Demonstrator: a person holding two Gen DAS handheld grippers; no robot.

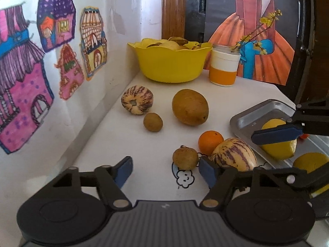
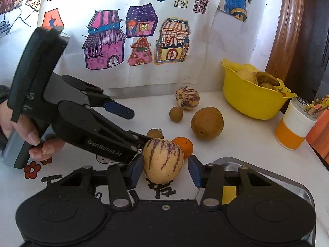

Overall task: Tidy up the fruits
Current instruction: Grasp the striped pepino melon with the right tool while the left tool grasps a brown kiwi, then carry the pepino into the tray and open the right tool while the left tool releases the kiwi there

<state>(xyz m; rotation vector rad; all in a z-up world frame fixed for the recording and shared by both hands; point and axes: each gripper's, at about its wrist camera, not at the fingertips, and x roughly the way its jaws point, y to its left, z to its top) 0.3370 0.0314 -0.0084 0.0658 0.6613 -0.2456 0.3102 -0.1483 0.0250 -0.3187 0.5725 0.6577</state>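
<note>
R gripper (image 2: 165, 169) is sitting wide open around striped melon (image 2: 163, 160) on worktop (image 2: 236, 144), L gripper (image 1: 165, 169) hovering open w/ nothing held, nr tray (image 1: 265, 111).

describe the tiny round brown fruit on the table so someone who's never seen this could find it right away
Start at the yellow bowl in the table's back corner, then move forward to the striped melon by the wall. The small brown fruit sits just in front of it, plain-skinned and far smaller than the big brown fruit alongside.

Home, children's drawings (image 2: 135, 39), fruit bowl (image 1: 170, 61)
</note>
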